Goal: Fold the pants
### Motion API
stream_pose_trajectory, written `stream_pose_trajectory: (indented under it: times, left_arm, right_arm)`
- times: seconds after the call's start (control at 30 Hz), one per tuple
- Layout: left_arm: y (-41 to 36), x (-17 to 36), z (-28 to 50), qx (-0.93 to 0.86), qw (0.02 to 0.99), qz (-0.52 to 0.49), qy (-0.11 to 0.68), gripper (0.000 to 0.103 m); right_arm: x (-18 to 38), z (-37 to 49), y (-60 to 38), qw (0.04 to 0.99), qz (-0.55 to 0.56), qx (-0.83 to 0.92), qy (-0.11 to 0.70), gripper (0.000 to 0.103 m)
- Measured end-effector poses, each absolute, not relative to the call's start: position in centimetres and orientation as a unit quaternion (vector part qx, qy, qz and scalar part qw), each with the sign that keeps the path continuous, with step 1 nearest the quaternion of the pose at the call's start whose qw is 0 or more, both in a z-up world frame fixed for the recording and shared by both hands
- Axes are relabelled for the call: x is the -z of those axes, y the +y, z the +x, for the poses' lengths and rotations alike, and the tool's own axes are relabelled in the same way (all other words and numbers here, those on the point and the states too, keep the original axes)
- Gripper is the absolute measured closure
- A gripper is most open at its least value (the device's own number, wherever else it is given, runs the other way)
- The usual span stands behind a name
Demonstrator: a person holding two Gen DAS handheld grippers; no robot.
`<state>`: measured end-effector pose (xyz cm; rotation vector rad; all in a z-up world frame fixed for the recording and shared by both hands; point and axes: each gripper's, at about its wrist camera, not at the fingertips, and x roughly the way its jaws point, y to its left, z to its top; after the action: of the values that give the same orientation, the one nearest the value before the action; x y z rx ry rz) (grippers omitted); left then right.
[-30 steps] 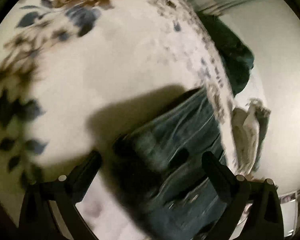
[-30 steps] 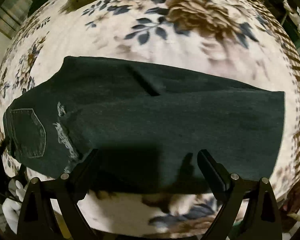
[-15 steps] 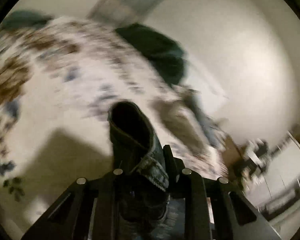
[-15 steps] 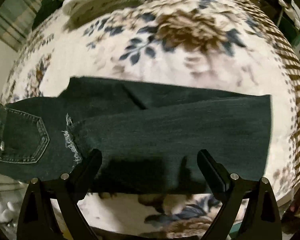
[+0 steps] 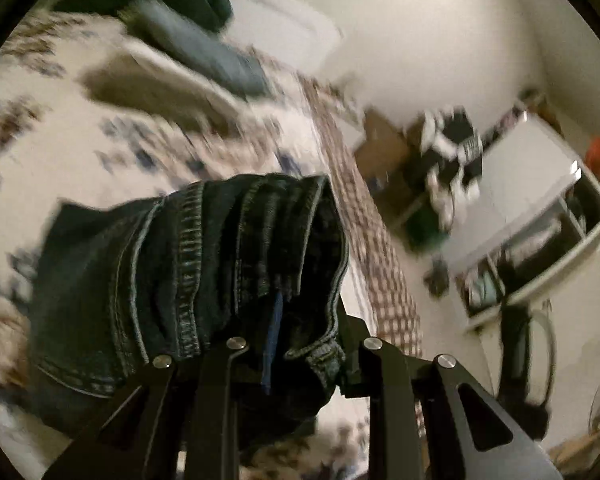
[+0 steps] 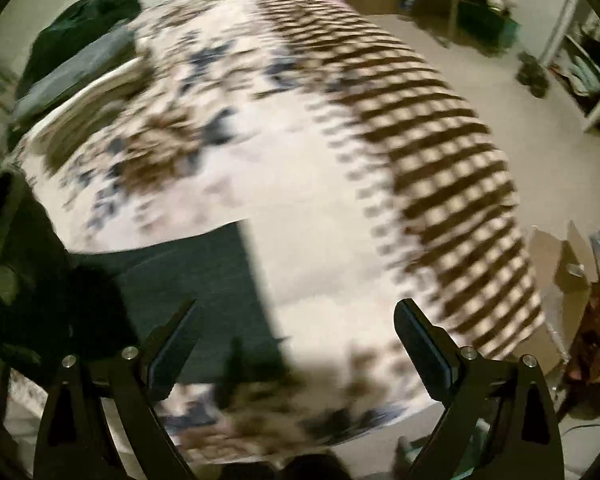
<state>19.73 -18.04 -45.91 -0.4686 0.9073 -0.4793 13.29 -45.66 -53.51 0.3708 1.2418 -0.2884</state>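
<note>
A: Item one, the pants (image 5: 204, 280). Dark denim, waistband end bunched and lifted clear of the bedspread (image 5: 60, 140). Our left gripper (image 5: 296, 344) has its jaws drawn narrow on that thick wad of seams; the cloth fills the gap and spills over both fingers.

B: Item two, the leg end (image 6: 204, 280). It lies flat on the floral cover, hem edge straight, just ahead of and to the left of our right gripper (image 6: 296, 340). Jaws there stand wide, nothing between them; the left finger (image 6: 168, 344) sits over the denim, the right one over bare cover.

A: Risks, as we judge them. First: the left hold is on a bunched roll, not a flat layer. If an inner ply is not pinched, it could slide out while we carry the waist over, and the fold would land crooked.

B: Second: the leg end is unpinned. With nothing holding it, a pull from the left may drag the whole garment across the cover and skew the hem.

A: Third: both views are smeared with motion. A fast swing could flip the waistband or let it drop short of the hem.

B: Fourth, minor: the heap of other clothes (image 5: 172, 32) at the far side of the bed, well apart from our item.
</note>
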Motion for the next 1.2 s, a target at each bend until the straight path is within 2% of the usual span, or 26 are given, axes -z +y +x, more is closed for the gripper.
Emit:
stream_pose_trajectory:
  times: [0.03,0.17,0.27,0.33,0.37,0.4,0.43,0.47,0.6,0.73,0.8,0.83,1.07,1.2]
  left_arm:
    - [-19.7,46.7,19.6,0.235,0.84,-0.211,0.442,0.085]
    - [-25.2,48.5,18.8,0.28,0.816,-0.161,0.479,0.098]
    - [-26.0,49.0,18.3,0.273,0.803,-0.138,0.511,0.096]
    - [-24.7,48.9,18.2,0.245,0.789,-0.15,0.544,0.089]
    - [-23.8,48.8,18.2,0.226,0.786,-0.153,0.555,0.067]
    - [-22.0,48.4,18.4,0.207,0.784,-0.167,0.561,0.027]
    - [-20.8,47.8,18.4,0.195,0.785,-0.175,0.562,0.011]
    - [-19.3,47.3,18.6,0.18,0.788,-0.18,0.561,0.003]
    - [-11.7,45.3,19.5,0.107,0.818,-0.159,0.542,0.003]
    - [-6.0,46.2,20.8,0.046,0.824,-0.135,0.548,0.003]
    - [-4.0,46.9,21.2,0.025,0.82,-0.136,0.555,0.003]
    - [-3.1,47.1,21.3,0.017,0.819,-0.134,0.558,0.003]
    - [-3.8,48.3,23.6,0.036,0.81,-0.149,0.566,0.003]
    - [-6.6,50.3,25.1,0.063,0.792,-0.17,0.583,0.003]
  right_arm:
    - [53.9,13.3,-47.0,0.787,0.174,0.141,0.575,0.006]
    - [55.4,13.9,-50.0,0.779,0.185,0.151,0.579,0.006]
    - [55.7,14.2,-51.1,0.774,0.204,0.145,0.582,0.005]
    - [55.8,14.2,-51.4,0.769,0.243,0.114,0.58,0.005]
    - [55.9,14.2,-51.3,0.765,0.264,0.095,0.58,0.005]
    - [55.9,14.3,-51.0,0.76,0.282,0.075,0.581,0.005]
    - [56.1,14.6,-50.5,0.754,0.3,0.051,0.582,0.005]
    - [56.2,14.9,-49.8,0.75,0.313,0.027,0.582,0.005]
    - [57.2,17.1,-46.0,0.739,0.337,-0.052,0.581,0.005]
    - [61.0,19.9,-41.4,0.706,0.337,-0.104,0.614,0.007]
    - [62.1,20.5,-40.3,0.716,0.309,-0.083,0.621,0.049]
    - [61.7,20.4,-39.9,0.728,0.289,-0.072,0.618,0.085]
    - [55.8,17.5,-42.5,0.768,0.263,-0.021,0.583,0.088]
    - [57.2,17.2,-47.6,0.748,0.288,0.013,0.597,0.088]
